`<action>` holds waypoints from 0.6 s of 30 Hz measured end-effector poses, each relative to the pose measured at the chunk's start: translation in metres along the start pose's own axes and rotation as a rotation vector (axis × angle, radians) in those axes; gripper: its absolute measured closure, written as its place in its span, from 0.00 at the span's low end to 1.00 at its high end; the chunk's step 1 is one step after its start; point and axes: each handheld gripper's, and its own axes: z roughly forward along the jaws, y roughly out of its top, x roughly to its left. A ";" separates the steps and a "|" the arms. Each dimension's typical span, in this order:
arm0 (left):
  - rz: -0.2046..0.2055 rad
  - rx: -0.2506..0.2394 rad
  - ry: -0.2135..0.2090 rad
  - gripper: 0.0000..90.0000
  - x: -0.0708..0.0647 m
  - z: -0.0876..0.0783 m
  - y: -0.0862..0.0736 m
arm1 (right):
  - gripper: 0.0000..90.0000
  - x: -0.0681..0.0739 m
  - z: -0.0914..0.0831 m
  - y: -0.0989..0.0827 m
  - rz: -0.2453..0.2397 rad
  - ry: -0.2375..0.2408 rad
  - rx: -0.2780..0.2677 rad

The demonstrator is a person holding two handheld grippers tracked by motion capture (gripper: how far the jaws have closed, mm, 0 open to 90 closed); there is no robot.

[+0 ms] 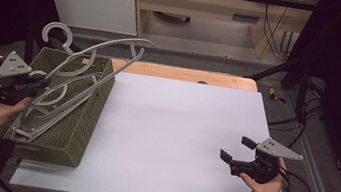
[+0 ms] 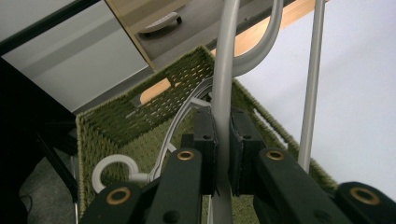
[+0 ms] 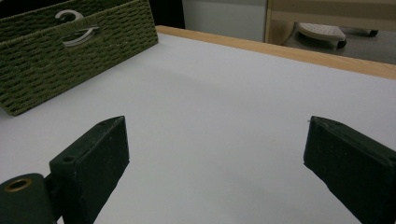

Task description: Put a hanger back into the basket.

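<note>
left tool [image 2: 223, 149] clamping grey hanger [image 2: 223, 70], over basket [image 2: 116, 121]

Left hand-held gripper [image 1: 39, 79] clamped tight; right hand-held gripper [image 1: 236, 150] wide-jawed, low

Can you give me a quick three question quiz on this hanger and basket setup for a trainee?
1. What does the left gripper hold?
2. True or false: the right gripper is clamped on the basket.
3. Where does the basket sit on the table: A, its left side; B, its middle; C, its right side?

Key:
1. A grey hanger, pinched between its jaws.
2. False; its jaws stand open over bare table.
3. A.
</note>
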 end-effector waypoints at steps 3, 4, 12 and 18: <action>-0.009 0.028 0.013 0.92 0.011 0.004 -0.012 | 0.08 0.000 0.000 0.000 -0.003 0.000 0.005; -0.009 0.028 0.013 0.93 0.011 0.004 -0.012 | 0.08 0.000 0.000 0.000 -0.003 0.000 0.005; -0.057 0.053 0.038 0.93 0.037 0.008 -0.036 | 0.07 0.000 0.003 -0.001 -0.006 0.004 0.013; -0.085 0.076 0.066 0.92 0.052 0.006 -0.054 | 0.07 0.000 0.003 -0.001 -0.007 0.006 0.015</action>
